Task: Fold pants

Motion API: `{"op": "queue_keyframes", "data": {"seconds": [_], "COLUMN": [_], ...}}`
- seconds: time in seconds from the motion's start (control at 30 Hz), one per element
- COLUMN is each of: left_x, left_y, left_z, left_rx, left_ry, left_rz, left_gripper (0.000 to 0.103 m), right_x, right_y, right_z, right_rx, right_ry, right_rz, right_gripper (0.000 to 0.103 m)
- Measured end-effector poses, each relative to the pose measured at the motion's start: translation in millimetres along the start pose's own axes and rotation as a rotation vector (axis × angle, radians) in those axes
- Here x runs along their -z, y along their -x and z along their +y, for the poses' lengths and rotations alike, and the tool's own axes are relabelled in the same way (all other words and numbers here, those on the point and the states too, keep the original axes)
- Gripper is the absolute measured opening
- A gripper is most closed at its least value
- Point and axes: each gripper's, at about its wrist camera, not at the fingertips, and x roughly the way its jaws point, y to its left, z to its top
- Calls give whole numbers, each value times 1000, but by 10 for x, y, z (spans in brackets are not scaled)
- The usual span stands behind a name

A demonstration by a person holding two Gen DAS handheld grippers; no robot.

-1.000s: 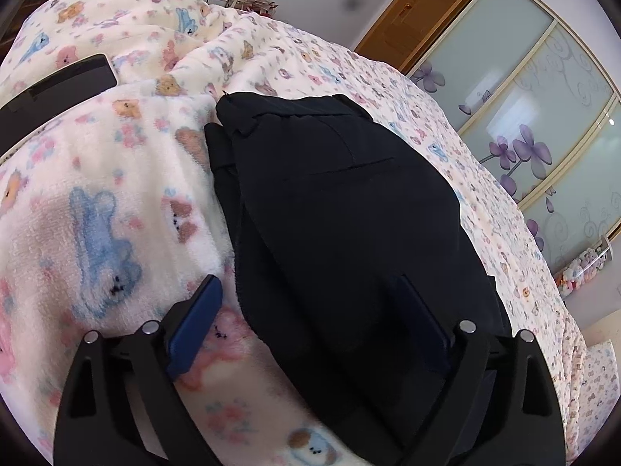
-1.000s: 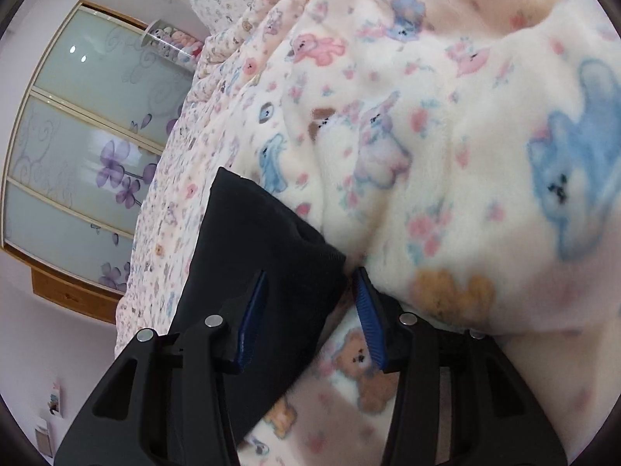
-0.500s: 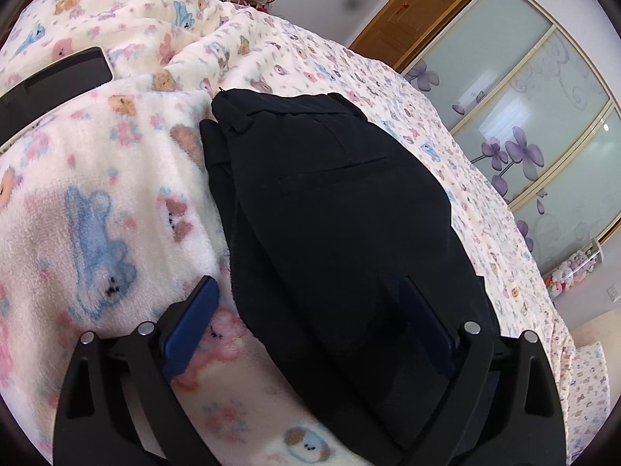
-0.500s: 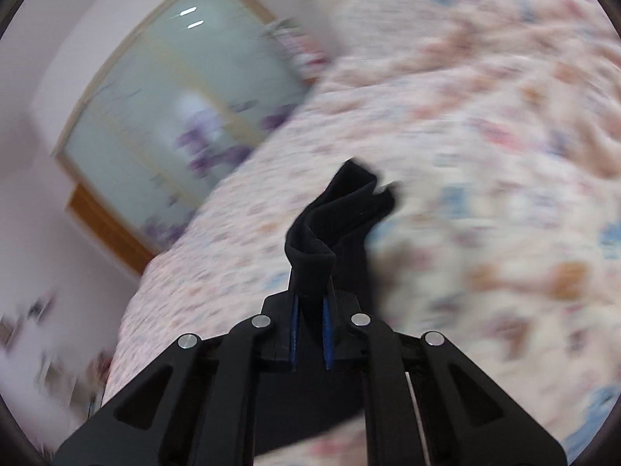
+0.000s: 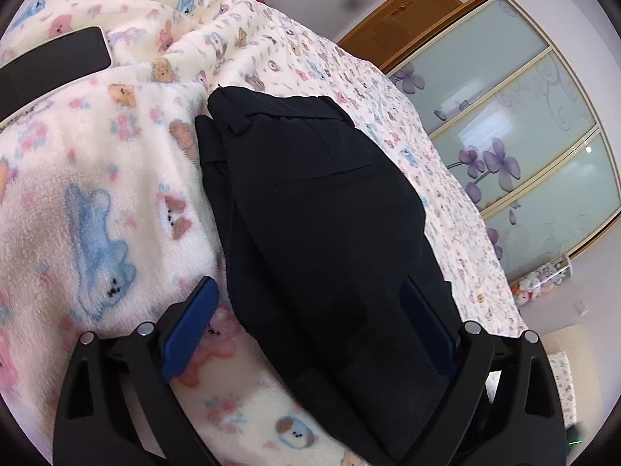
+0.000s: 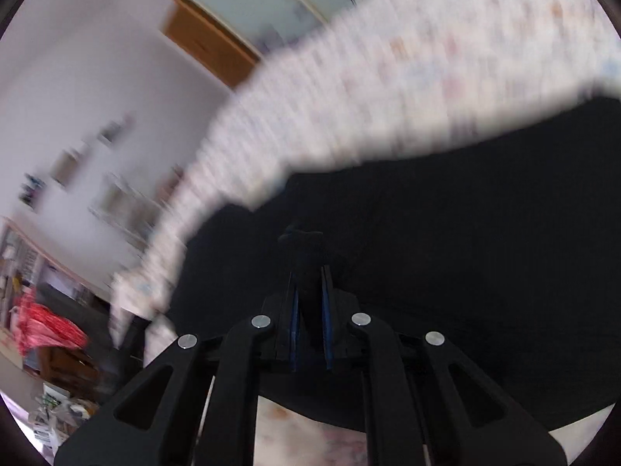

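Note:
The black pants (image 5: 322, 209) lie folded lengthwise on the cartoon-print blanket (image 5: 97, 194), waistband at the far end. My left gripper (image 5: 310, 310) is open, its blue pads straddling the near part of the pants, left pad (image 5: 190, 322) over the blanket. My right gripper (image 6: 309, 295) is shut on a bunched end of the pants (image 6: 465, 256), held over the spread black cloth. The right wrist view is motion-blurred.
A black phone (image 5: 50, 62) lies on the blanket at the far left. A wardrobe with glass sliding doors (image 5: 535, 124) and a wooden door (image 5: 411, 11) stand beyond the bed. In the right wrist view, cluttered shelves (image 6: 50, 310) sit off the bed's side.
My right gripper closed on the pants' end, lifted it and swung it over the rest of the pants. My left gripper stayed open and drifted slightly.

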Motion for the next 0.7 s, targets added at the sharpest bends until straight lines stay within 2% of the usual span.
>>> {"op": "queue_keyframes", "data": {"seconds": [0.13,0.27,0.37,0.47,0.5,0.53,0.57,0.63,0.7], "left_x": [-43,-66,-71,-80,-90,-100,-116,-152,-200], "left_y": [25,32,36,41,48,59,80,132,201], "left_z": [13,4,-1,4,9,16,18,17,10], "left_rx": [32,42,42,46,50,54,58,68,81], "left_ry": [16,20,16,11,11,11,10,3,-8], "left_rz": [5,4,2,6,5,3,-6,-27,-49], "left_gripper": [94,94,95,94,94,95,94,95,95], "right_x": [12,1,132,348,379,377,353,289,267], "right_y": [-28,39,-93,-433,-464,-451,-442,-385,-321], "right_z": [-69,310,449,452,439,459,451,442,491], "right_rx": [-10,-25,-33,92,98,89,61,-52,-103], "right_ry": [-28,82,155,252,270,277,256,165,142], "right_rz": [-41,-83,-21,115,118,115,130,144,109], "right_gripper": [10,10,10,15,16,28,51,66,66]}}
